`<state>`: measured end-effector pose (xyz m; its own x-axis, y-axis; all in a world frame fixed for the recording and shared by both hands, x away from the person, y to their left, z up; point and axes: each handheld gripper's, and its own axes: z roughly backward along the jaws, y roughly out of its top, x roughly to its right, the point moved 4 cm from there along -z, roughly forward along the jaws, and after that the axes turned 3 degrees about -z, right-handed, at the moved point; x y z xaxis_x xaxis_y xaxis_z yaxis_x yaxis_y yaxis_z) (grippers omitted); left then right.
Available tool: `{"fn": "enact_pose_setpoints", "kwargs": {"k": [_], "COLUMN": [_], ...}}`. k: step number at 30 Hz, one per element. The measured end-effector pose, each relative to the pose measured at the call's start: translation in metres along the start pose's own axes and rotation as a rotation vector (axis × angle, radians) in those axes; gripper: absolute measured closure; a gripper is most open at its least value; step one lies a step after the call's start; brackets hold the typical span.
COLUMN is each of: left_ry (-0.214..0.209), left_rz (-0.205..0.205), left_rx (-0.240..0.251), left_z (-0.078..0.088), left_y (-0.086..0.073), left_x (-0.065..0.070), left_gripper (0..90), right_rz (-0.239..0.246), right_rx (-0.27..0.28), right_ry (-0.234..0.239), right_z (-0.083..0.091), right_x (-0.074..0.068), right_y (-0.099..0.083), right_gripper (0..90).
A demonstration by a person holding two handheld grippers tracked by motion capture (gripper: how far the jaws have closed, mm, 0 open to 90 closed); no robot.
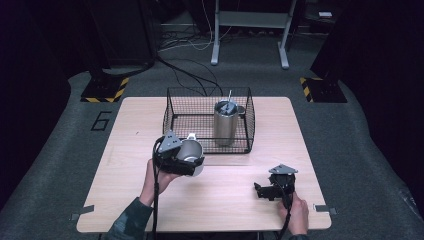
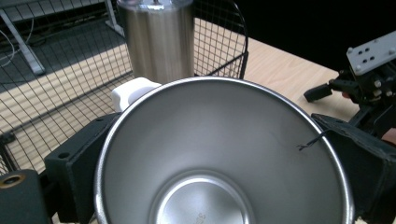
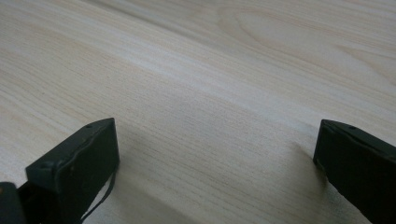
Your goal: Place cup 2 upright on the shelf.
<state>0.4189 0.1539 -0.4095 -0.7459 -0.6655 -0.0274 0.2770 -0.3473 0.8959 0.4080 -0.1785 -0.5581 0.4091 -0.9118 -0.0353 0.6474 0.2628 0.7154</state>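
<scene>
Between the jaws of the left gripper (image 1: 186, 161) a steel cup (image 1: 190, 152) is clamped, held over the light wooden table (image 1: 240, 200) just in front of the wire basket (image 1: 172, 117). Seen from the left gripper view, the steel cup (image 2: 224, 154) is empty, its polished inside and round bottom laid bare, with a black jaw pressed against each side and a white handle (image 2: 133, 91) at its far rim. Inside the wire basket (image 2: 56, 93) a tall steel tumbler (image 1: 225, 122) is stood upright, a straw rising from its lid; the steel tumbler (image 2: 161, 39) is shown close behind the cup. Well apart, near the table's front right corner, the right gripper (image 1: 270, 191) is held low with its jaws spread wide, nothing between them; bare wood grain is seen in the right gripper view. Grey carpet, hazard-striped stand feet (image 1: 106, 90), loose cables and a grey desk frame (image 1: 250, 30) are seen beyond the table.
</scene>
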Motion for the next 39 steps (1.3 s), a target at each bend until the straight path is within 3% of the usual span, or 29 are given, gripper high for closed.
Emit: {"fn": "enact_pose_setpoints", "kwargs": {"k": [18,39], "left_ry": [0.012,0.024], "left_rz": [-0.019,-0.011], "left_rx": [0.024,0.025], "left_z": [0.001,-0.012], "left_y": [0.039,0.07], "left_x": [-0.023,-0.054], "left_gripper": [6.4,6.4], "right_rz": [0.0,0.001], "right_rx": [0.0,0.0], "right_ry": [0.0,0.001], "right_z": [0.0,0.0], "right_x": [0.0,0.0], "right_y": [0.0,0.0], "right_gripper": [0.0,0.0]}}
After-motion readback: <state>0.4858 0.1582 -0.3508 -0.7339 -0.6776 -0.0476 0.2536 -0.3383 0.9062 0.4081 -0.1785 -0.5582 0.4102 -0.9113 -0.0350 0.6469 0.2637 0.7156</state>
